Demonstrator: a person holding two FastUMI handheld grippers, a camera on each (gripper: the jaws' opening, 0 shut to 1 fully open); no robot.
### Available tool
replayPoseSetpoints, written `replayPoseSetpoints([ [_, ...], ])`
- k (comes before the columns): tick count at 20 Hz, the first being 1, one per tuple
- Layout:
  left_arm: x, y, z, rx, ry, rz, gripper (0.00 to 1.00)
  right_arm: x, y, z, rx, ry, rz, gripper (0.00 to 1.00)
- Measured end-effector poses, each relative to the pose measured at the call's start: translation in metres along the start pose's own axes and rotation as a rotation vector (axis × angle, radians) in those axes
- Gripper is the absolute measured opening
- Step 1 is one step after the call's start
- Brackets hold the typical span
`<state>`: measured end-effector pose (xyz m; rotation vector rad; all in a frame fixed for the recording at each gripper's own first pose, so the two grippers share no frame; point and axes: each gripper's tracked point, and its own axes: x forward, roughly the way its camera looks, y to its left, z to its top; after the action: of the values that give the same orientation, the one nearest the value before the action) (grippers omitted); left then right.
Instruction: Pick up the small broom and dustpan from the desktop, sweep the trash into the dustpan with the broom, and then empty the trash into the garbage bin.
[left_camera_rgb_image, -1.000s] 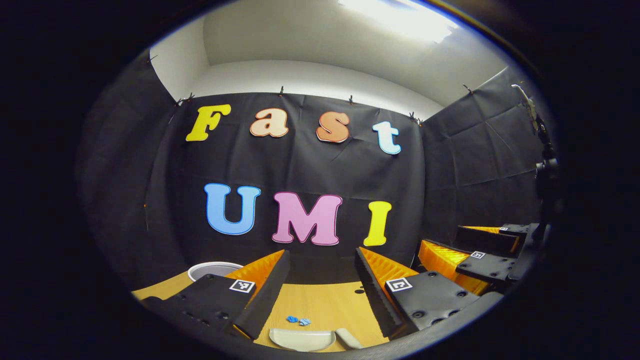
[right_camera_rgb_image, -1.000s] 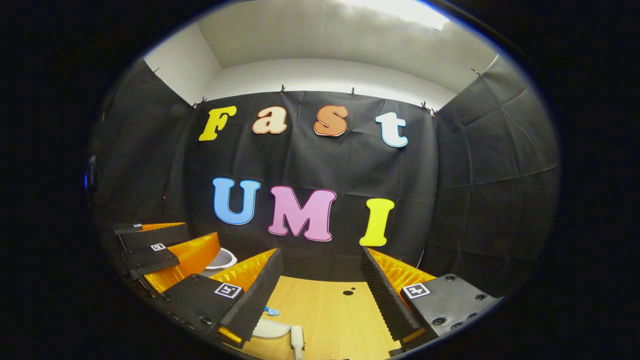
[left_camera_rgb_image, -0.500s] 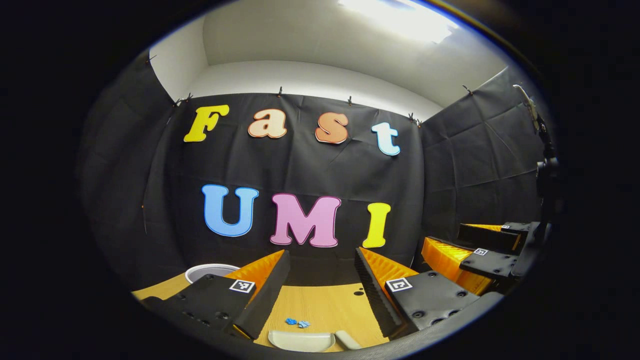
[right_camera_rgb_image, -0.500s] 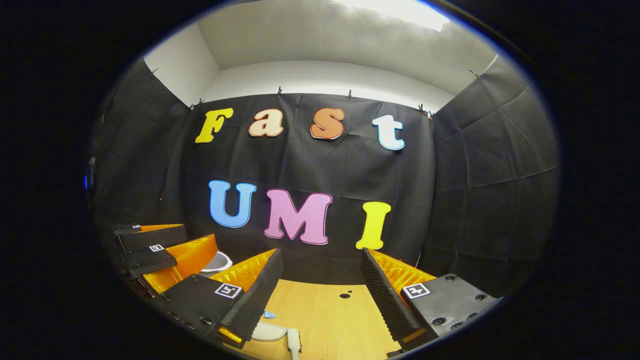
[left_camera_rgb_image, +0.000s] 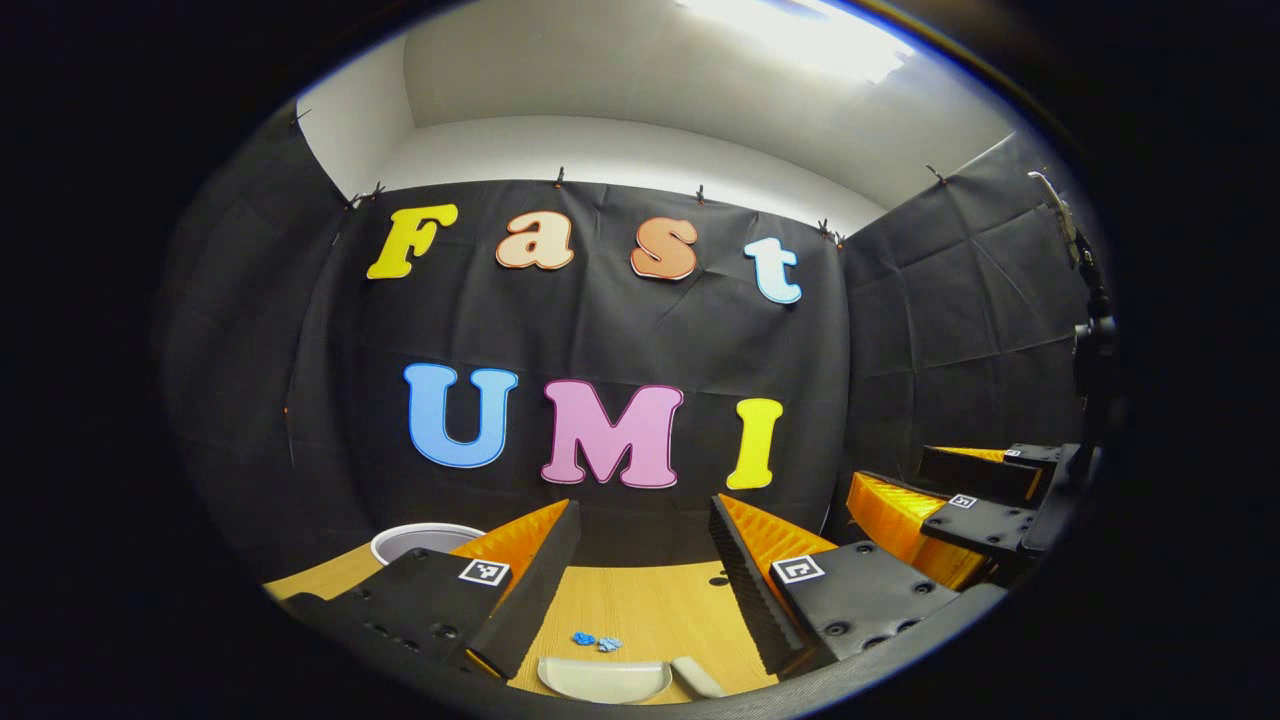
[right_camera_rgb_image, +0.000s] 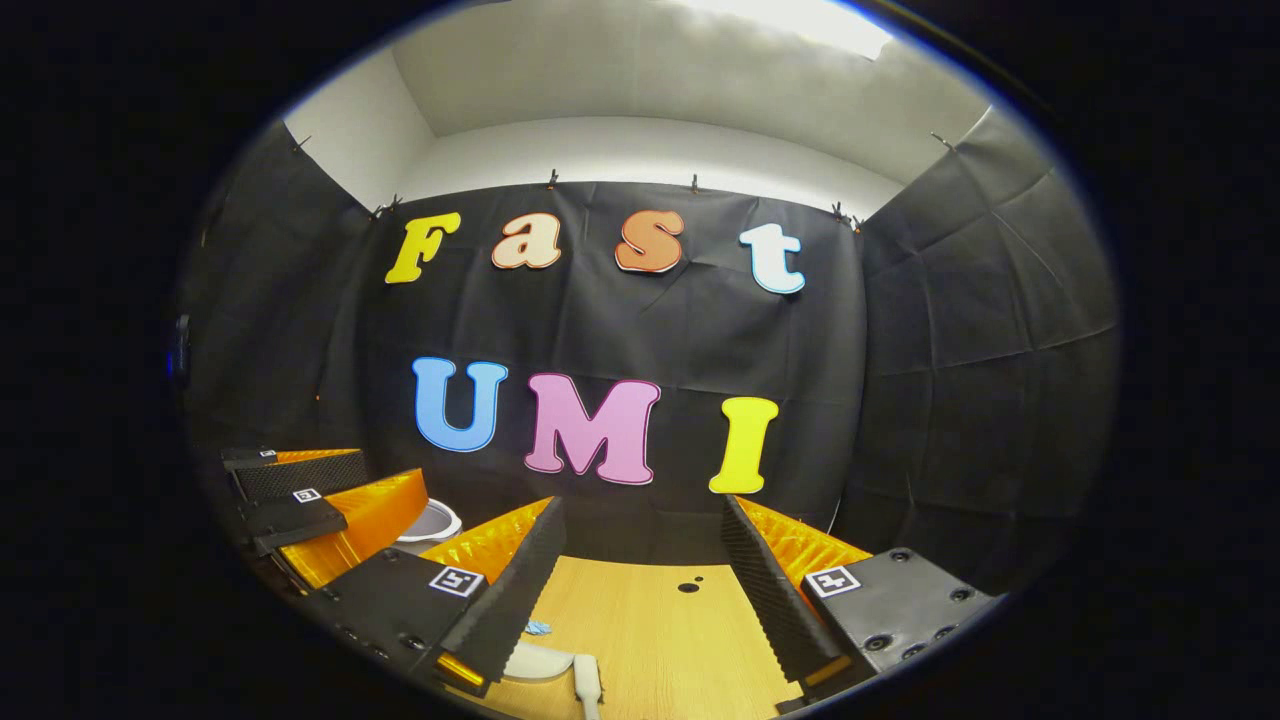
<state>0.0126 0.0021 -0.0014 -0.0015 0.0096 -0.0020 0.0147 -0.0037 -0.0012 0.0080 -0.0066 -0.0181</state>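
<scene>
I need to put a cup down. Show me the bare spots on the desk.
Bare wood lies between the blue scraps and the dark holes near the wall, and right of the dustpan and its handle. The near edge is crowded by the dustpan and scraps; the bin takes the far left corner.

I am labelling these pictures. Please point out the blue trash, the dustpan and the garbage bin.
blue trash (left_camera_rgb_image: 596, 641), left gripper view, on the scraps' middle.
dustpan (left_camera_rgb_image: 603, 680), left gripper view, on its pale scoop.
garbage bin (left_camera_rgb_image: 418, 536), left gripper view, on its white rim.
</scene>
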Motion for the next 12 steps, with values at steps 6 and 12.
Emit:
replayPoseSetpoints([
  [6, -0.0006, 0.0028, -0.0020, -0.004, 0.009, 0.005, 0.78, -0.0012, 0.0027, -0.0010, 0.001, 0.004, 0.005, 1.00],
  [12, -0.0017, 0.0006, -0.0038, -0.001, 0.017, -0.001, 0.78, -0.0021, 0.0028, -0.0023, -0.001, 0.008, 0.003, 1.00],
])
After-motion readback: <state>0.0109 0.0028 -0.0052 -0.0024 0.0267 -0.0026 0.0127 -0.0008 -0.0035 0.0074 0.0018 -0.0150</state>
